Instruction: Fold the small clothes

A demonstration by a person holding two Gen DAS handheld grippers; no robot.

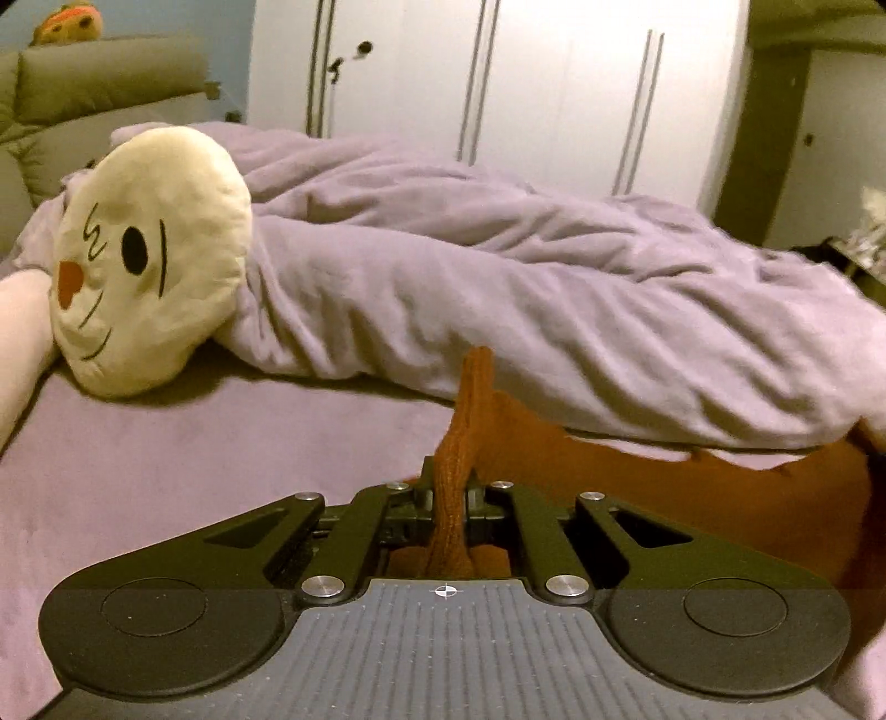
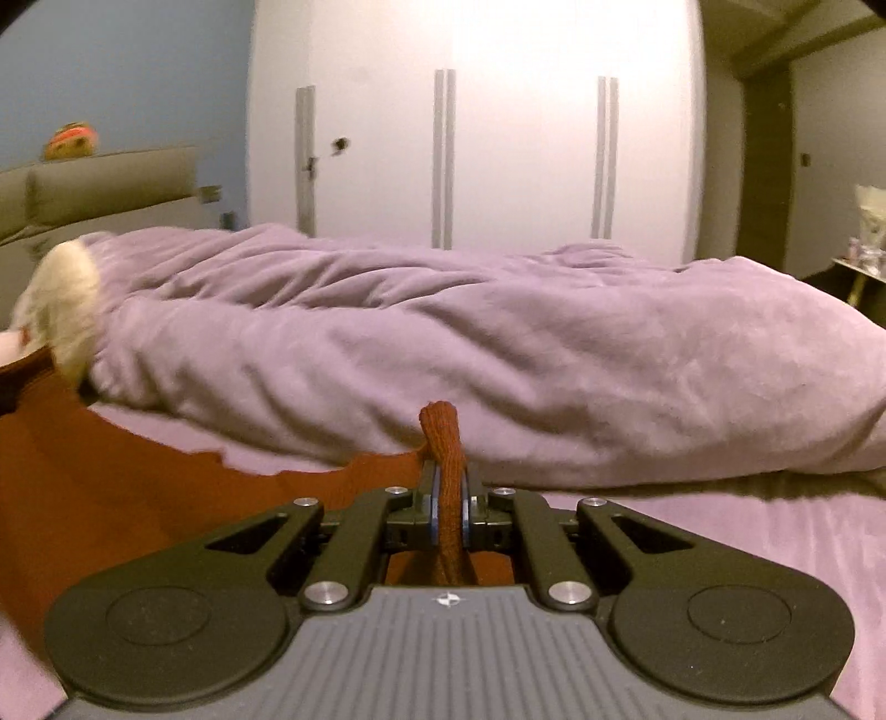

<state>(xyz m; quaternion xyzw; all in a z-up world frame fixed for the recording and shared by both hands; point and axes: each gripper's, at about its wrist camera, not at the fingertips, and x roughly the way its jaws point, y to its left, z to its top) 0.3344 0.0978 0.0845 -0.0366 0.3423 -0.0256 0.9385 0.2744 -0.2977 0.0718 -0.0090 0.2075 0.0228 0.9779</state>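
Our left hand-held gripper (image 1: 449,493) & right hand-held gripper (image 2: 449,493) are each clamped on a bunched edge of the rust-brown knit garment (image 1: 692,498), stretched btwn them just above the purple bed (image 1: 166,471), near the duvet (image 1: 498,288).

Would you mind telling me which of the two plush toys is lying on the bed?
The cream face-shaped plush, lying beside the purple duvet. The orange plush sits up on the headboard instead.
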